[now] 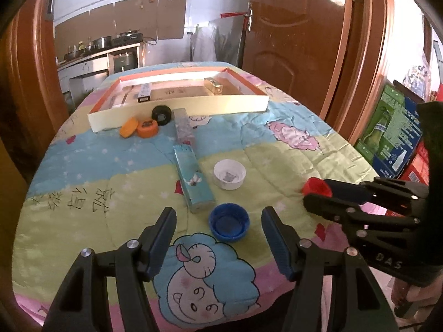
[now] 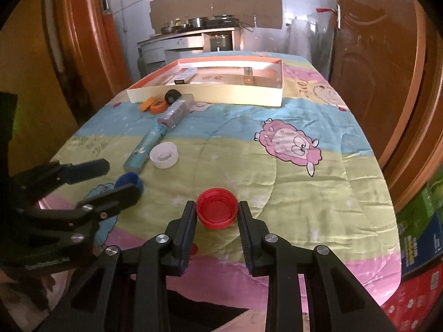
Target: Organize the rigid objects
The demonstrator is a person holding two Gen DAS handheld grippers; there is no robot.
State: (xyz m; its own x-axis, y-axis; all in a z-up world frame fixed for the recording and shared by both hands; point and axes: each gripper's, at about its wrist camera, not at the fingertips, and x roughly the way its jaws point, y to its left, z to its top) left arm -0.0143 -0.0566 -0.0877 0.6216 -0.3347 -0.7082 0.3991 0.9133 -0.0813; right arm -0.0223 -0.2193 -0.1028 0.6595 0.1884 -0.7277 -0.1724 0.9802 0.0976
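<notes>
In the right wrist view, the right tool is gripping a red cap at lower centre, its pads pressing both sides. The left tool is standing wide open around a blue cap, not touching it; the cap is lying on the quilted bench. In the upper frame a shallow box is partly hiding its contents, and a black roll is sitting against its wall.

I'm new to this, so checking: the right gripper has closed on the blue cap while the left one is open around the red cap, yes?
Colours swapped. The right wrist view shows the right gripper shut on the red cap; the left gripper stands open around the blue cap.
</notes>
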